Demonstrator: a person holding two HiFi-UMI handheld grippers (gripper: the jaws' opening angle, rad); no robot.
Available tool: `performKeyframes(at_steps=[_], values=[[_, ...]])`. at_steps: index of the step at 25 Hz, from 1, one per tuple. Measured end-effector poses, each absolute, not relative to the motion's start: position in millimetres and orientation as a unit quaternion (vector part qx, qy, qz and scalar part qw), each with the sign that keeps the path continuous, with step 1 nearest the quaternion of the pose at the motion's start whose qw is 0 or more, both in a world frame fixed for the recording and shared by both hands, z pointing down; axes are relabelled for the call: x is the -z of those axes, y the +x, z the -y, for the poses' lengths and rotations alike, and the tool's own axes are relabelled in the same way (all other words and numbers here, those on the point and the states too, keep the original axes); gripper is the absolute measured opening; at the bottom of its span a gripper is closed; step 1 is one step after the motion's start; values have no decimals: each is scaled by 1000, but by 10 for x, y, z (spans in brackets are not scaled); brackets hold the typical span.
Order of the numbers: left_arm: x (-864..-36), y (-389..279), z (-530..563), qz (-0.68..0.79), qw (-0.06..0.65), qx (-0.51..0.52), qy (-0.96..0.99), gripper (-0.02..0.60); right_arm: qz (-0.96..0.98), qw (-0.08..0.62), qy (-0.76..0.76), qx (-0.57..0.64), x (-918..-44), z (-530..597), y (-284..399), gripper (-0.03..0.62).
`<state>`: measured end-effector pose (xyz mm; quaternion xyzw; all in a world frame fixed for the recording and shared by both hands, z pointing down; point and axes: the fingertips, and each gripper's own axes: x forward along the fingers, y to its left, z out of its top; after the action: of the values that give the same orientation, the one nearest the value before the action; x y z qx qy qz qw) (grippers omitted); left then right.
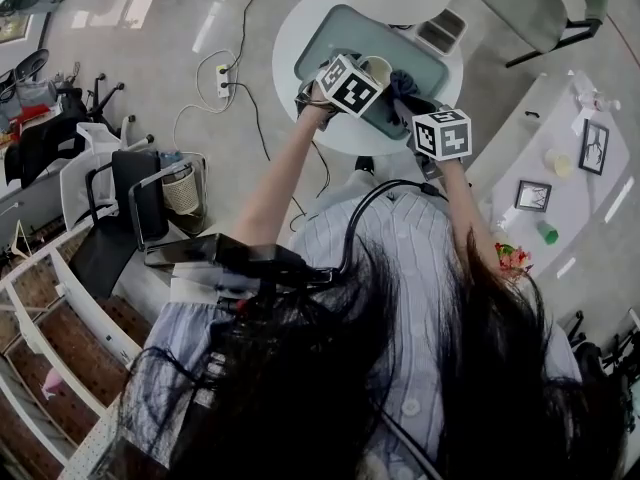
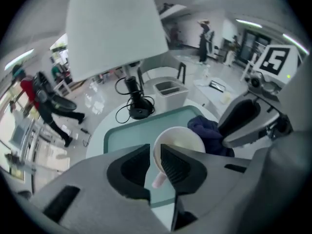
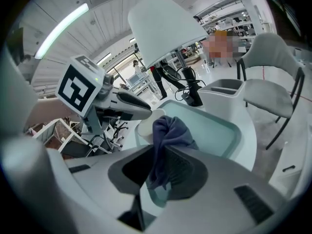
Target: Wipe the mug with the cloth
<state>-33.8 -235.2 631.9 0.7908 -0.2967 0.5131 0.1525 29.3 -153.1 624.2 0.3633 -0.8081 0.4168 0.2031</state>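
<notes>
A cream mug point(image 2: 179, 141) hangs over the teal tray point(image 2: 131, 130), held by its rim between the jaws of my left gripper point(image 2: 155, 164). The mug point(image 1: 378, 69) also shows in the head view beside the left gripper's marker cube. My right gripper point(image 3: 157, 172) is shut on a dark blue cloth point(image 3: 166, 136), whose bunched top rests against the mug point(image 3: 149, 124). In the left gripper view the cloth point(image 2: 208, 133) sits right beside the mug, under the right gripper's finger. Both grippers are held close together above the tray point(image 1: 330, 38).
The tray lies on a round white table point(image 1: 295, 43) with a white lamp point(image 2: 114, 28) on a black base point(image 2: 138, 110) and a small white box point(image 2: 168, 89). A grey chair point(image 3: 273, 89) stands to the right. A side counter point(image 1: 560, 183) with small items lies right.
</notes>
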Motion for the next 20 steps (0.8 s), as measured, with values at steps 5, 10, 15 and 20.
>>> performKeyframes(at_steps=[5, 10, 15, 20], values=[[-6295, -174, 2385, 205, 109, -537, 811, 54, 808, 206, 360, -418, -6218, 1523, 261, 86], [-6284, 7, 2380, 153, 85, -544, 821, 52, 807, 208, 361, -418, -6202, 1485, 255, 86], [-6281, 53, 2390, 103, 34, -566, 818, 52, 805, 203, 367, -421, -6175, 1488, 301, 86], [-6248, 29, 2301, 29, -9, -594, 804, 52, 805, 203, 366, -421, -6181, 1475, 314, 86]])
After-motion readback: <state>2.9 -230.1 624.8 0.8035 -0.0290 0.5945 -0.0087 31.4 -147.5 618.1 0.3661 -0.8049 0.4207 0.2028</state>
